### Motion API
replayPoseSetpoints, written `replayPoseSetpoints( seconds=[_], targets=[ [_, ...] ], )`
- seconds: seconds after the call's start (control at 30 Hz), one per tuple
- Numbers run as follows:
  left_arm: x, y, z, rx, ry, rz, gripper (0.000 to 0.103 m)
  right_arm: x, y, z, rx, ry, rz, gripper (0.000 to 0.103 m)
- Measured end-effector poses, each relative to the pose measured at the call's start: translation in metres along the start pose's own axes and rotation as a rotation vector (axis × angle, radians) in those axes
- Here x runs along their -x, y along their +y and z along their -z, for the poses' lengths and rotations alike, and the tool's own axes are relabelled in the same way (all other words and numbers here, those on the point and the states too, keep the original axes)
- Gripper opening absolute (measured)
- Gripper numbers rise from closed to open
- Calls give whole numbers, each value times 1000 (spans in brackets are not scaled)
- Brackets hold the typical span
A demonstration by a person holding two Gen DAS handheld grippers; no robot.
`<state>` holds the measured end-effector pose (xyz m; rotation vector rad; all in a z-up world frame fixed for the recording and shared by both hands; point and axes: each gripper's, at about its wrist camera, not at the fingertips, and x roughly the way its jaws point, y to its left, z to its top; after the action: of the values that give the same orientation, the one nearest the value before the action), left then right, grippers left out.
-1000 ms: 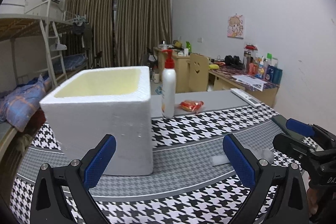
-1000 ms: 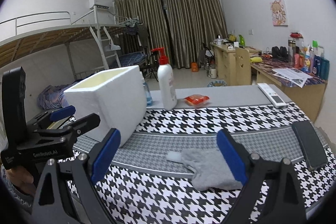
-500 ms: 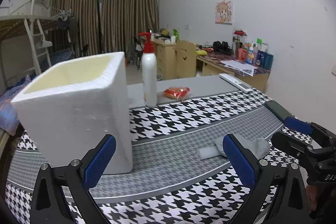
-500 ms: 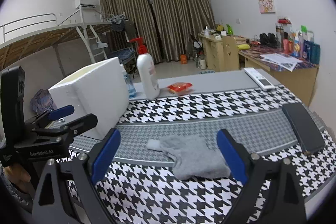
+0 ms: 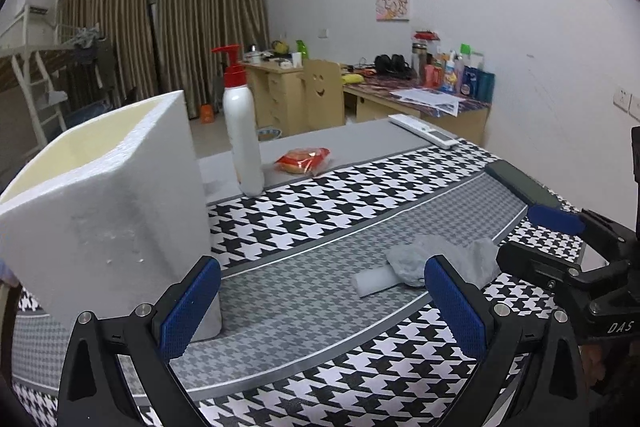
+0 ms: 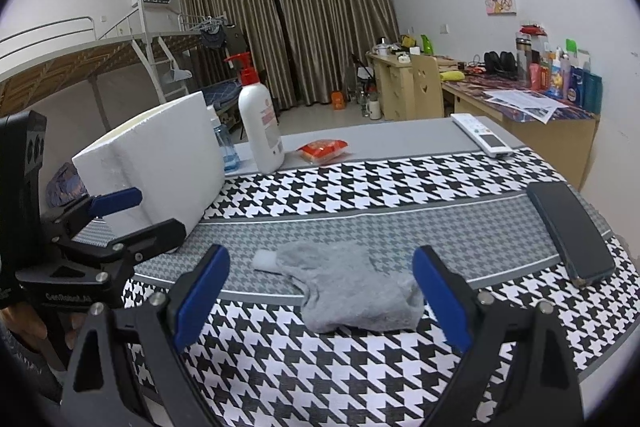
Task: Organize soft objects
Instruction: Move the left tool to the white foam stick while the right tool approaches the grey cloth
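A grey sock (image 6: pixel 352 287) with a white cuff lies crumpled on the houndstooth tablecloth, between and just beyond my right gripper's fingers. It also shows in the left wrist view (image 5: pixel 436 259), ahead to the right. A white foam box (image 5: pixel 104 203) with an open top stands at the left; it also shows in the right wrist view (image 6: pixel 160 163). My left gripper (image 5: pixel 320 311) is open and empty, beside the box's near corner. My right gripper (image 6: pixel 320 295) is open and empty, low over the table near the sock.
A white pump bottle (image 6: pixel 260 123) with a red top, a red snack packet (image 6: pixel 324 151), a white remote (image 6: pixel 480 135) and a dark phone (image 6: pixel 568 231) lie on the table. A small blue bottle (image 6: pixel 228 147) stands behind the box. Desks and a bunk bed stand beyond.
Both grippers have turned and moved toward the sock. The sock now lies closer to the right gripper and further into the left wrist view. The box has shifted left in both views.
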<state>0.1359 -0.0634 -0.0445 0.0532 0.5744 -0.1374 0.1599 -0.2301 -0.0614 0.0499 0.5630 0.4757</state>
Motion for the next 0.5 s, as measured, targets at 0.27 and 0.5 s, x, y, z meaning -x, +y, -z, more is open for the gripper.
replayPoseSetpoints(
  seconds=[0.27, 0.5],
  targets=[
    [-16, -8, -2, -76, 32, 96, 102, -4, -7, 1, 17, 13, 7, 95],
    [-39, -16, 0, -152, 82, 130, 102, -9, -15, 2, 20, 23, 17, 95]
  ],
)
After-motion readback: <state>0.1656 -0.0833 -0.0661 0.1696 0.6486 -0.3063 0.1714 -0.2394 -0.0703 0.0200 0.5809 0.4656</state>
